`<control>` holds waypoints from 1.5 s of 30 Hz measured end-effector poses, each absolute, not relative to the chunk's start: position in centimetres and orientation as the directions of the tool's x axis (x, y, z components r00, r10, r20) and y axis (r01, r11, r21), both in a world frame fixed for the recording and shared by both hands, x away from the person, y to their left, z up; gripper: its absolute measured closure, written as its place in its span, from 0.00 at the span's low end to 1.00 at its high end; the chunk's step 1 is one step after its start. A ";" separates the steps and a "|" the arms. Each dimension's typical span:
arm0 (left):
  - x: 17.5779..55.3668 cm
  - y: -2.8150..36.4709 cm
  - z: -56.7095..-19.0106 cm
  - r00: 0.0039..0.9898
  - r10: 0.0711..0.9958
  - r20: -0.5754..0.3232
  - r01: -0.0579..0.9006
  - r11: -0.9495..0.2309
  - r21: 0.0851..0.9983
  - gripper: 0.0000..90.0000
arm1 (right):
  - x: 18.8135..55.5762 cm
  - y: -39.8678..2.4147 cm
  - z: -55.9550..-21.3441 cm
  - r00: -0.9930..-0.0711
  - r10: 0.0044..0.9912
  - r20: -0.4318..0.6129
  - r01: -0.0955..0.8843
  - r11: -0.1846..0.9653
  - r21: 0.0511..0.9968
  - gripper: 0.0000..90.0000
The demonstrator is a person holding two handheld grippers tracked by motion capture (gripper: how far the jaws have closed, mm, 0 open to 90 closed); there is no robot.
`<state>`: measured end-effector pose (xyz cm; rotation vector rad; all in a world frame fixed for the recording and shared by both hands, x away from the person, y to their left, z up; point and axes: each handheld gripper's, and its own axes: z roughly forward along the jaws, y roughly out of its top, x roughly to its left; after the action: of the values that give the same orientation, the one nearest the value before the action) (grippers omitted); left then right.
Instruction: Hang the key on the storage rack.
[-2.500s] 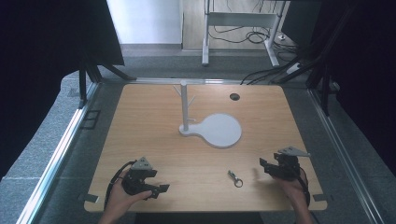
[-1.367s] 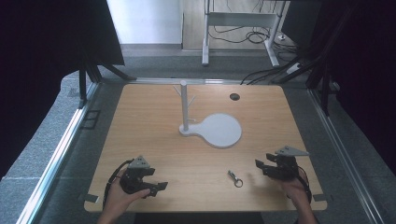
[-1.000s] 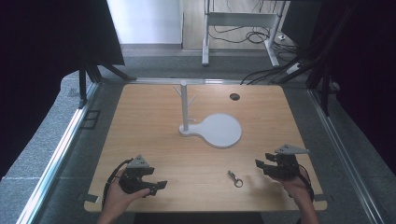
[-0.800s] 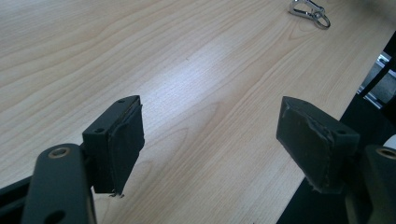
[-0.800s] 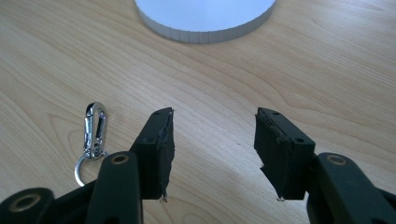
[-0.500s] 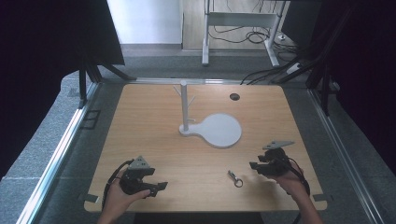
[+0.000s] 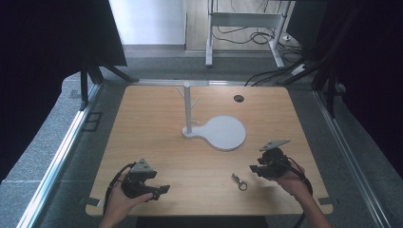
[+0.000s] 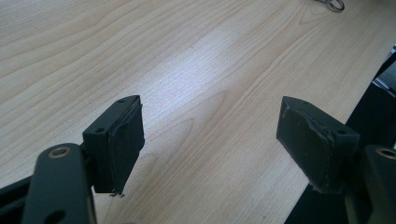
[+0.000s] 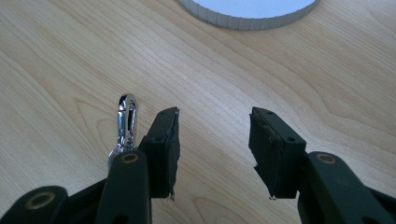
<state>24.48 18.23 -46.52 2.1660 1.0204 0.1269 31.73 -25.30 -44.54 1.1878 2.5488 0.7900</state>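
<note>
I see the key clip on the worktop near its front edge, just outside my right hand-held gripper, whose jaws have just been closing, empty.

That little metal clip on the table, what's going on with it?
A person sits at a wooden table with a hand-held gripper in each hand. The right hand-held gripper has moved in beside the metal clip, its jaws just narrowing, but the clip lies outside them, untouched on the wood. The left hand-held gripper waits open near the table's front edge. Further back stands a white stand with pegs on a round white base.
</note>
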 end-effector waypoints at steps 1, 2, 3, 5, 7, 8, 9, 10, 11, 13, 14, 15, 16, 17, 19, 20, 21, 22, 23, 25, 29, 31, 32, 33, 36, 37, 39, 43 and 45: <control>24.5 18.2 -46.5 0.680 0.704 -0.205 0.631 -0.421 0.652 0.26 | 31.7 -25.3 -44.5 -0.649 0.760 0.026 0.642 0.529 0.555 0.59; 24.5 18.3 -46.5 0.679 0.705 -0.205 0.631 -0.419 0.653 0.26 | 31.7 -25.1 -44.4 -0.653 0.757 0.023 0.640 0.535 0.551 0.60; 24.5 18.3 -46.5 0.678 0.705 -0.206 0.632 -0.417 0.653 0.26 | 31.7 -25.0 -44.3 -0.654 0.756 0.022 0.641 0.538 0.548 0.60; 24.5 18.4 -46.5 0.679 0.705 -0.205 0.633 -0.420 0.651 0.26 | 31.7 -24.7 -44.2 -0.659 0.752 0.018 0.638 0.546 0.543 0.60; 24.4 18.6 -46.4 0.674 0.710 -0.204 0.635 -0.415 0.652 0.27 | 31.7 -24.5 -44.1 -0.667 0.745 0.013 0.631 0.555 0.542 0.60; 24.5 18.6 -46.4 0.674 0.710 -0.203 0.634 -0.416 0.652 0.27 | 31.7 -24.3 -44.1 -0.669 0.743 0.013 0.630 0.558 0.540 0.60; 24.5 18.6 -46.4 0.674 0.710 -0.203 0.634 -0.416 0.652 0.27 | 31.7 -24.3 -44.1 -0.669 0.743 0.013 0.630 0.558 0.540 0.60; 24.5 18.7 -46.4 0.674 0.710 -0.204 0.635 -0.415 0.652 0.27 | 31.7 -24.0 -44.1 -0.676 0.737 0.016 0.629 0.565 0.534 0.60; 24.5 18.7 -46.4 0.674 0.710 -0.204 0.635 -0.415 0.652 0.27 | 31.7 -24.0 -44.1 -0.677 0.736 0.013 0.627 0.567 0.533 0.60; 24.5 18.6 -46.4 0.673 0.712 -0.202 0.636 -0.417 0.650 0.27 | 31.8 -23.8 -44.1 -0.680 0.733 0.013 0.626 0.571 0.531 0.60; 24.5 18.5 -46.5 0.675 0.710 -0.202 0.636 -0.420 0.647 0.27 | 31.7 -23.5 -44.1 -0.688 0.725 0.009 0.620 0.582 0.527 0.59; 24.5 18.5 -46.5 0.675 0.710 -0.202 0.636 -0.420 0.647 0.27 | 31.7 -23.5 -44.1 -0.688 0.725 0.009 0.620 0.582 0.527 0.59; 24.4 18.3 -46.5 0.677 0.708 -0.201 0.635 -0.423 0.646 0.27 | 31.7 -23.3 -44.1 -0.694 0.720 0.006 0.616 0.588 0.524 0.59; 24.4 18.3 -46.5 0.678 0.706 -0.203 0.635 -0.424 0.646 0.27 | 31.6 -23.2 -44.1 -0.696 0.718 0.007 0.615 0.591 0.522 0.59; 24.4 18.2 -46.5 0.680 0.705 -0.202 0.633 -0.426 0.647 0.27 | 31.5 -23.0 -44.1 -0.699 0.715 0.007 0.613 0.594 0.521 0.59; 24.4 18.2 -46.5 0.681 0.704 -0.200 0.632 -0.428 0.646 0.27 | 31.5 -22.9 -44.1 -0.702 0.712 0.010 0.613 0.597 0.518 0.59; 24.3 18.2 -46.4 0.683 0.703 -0.199 0.631 -0.430 0.646 0.27 | 31.5 -22.8 -44.2 -0.704 0.710 0.007 0.611 0.600 0.516 0.59; 24.3 18.2 -46.4 0.682 0.704 -0.199 0.631 -0.429 0.646 0.27 | 31.5 -22.7 -44.2 -0.703 0.711 0.007 0.613 0.601 0.513 0.59; 24.2 18.2 -46.3 0.682 0.704 -0.198 0.629 -0.428 0.649 0.27 | 31.5 -22.7 -44.2 -0.707 0.707 0.008 0.611 0.605 0.511 0.59; 24.2 18.3 -46.2 0.684 0.703 -0.196 0.626 -0.427 0.653 0.27 | 31.4 -22.5 -44.2 -0.707 0.707 0.008 0.611 0.606 0.510 0.59; 24.2 18.4 -46.1 0.680 0.706 -0.195 0.627 -0.423 0.655 0.27 | 31.4 -21.9 -44.1 -0.720 0.694 0.006 0.604 0.622 0.498 0.59; 24.2 18.4 -46.2 0.682 0.706 -0.194 0.627 -0.426 0.653 0.27 | 31.4 -21.7 -44.0 -0.725 0.688 0.005 0.600 0.629 0.494 0.59; 24.2 18.4 -46.2 0.682 0.705 -0.195 0.627 -0.426 0.652 0.27 | 31.3 -21.3 -44.1 -0.731 0.682 0.005 0.598 0.638 0.486 0.59; 24.2 18.4 -46.2 0.682 0.705 -0.195 0.627 -0.426 0.652 0.27 | 31.3 -21.1 -44.2 -0.736 0.677 0.005 0.595 0.644 0.481 0.59; 24.2 18.5 -46.2 0.683 0.704 -0.195 0.626 -0.427 0.652 0.27 | 31.1 -20.4 -44.6 -0.746 0.666 -0.008 0.588 0.665 0.459 0.59; 24.2 18.5 -46.2 0.683 0.704 -0.195 0.626 -0.427 0.652 0.27 | 31.1 -20.4 -44.6 -0.746 0.666 -0.008 0.588 0.665 0.459 0.59; 24.2 18.4 -46.2 0.685 0.703 -0.194 0.625 -0.429 0.652 0.27 | 31.0 -20.0 -44.9 -0.754 0.656 -0.016 0.583 0.681 0.443 0.59; 24.2 18.4 -46.3 0.685 0.702 -0.196 0.626 -0.429 0.651 0.27 | 31.1 -19.8 -45.5 -0.755 0.656 -0.013 0.590 0.687 0.424 0.60; 24.2 18.4 -46.3 0.686 0.701 -0.195 0.626 -0.431 0.650 0.27 | 31.1 -19.8 -45.6 -0.752 0.659 -0.010 0.594 0.685 0.422 0.60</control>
<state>24.23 18.36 -46.29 2.1757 1.0127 0.1344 31.15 -19.78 -45.60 1.0239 2.7340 0.5996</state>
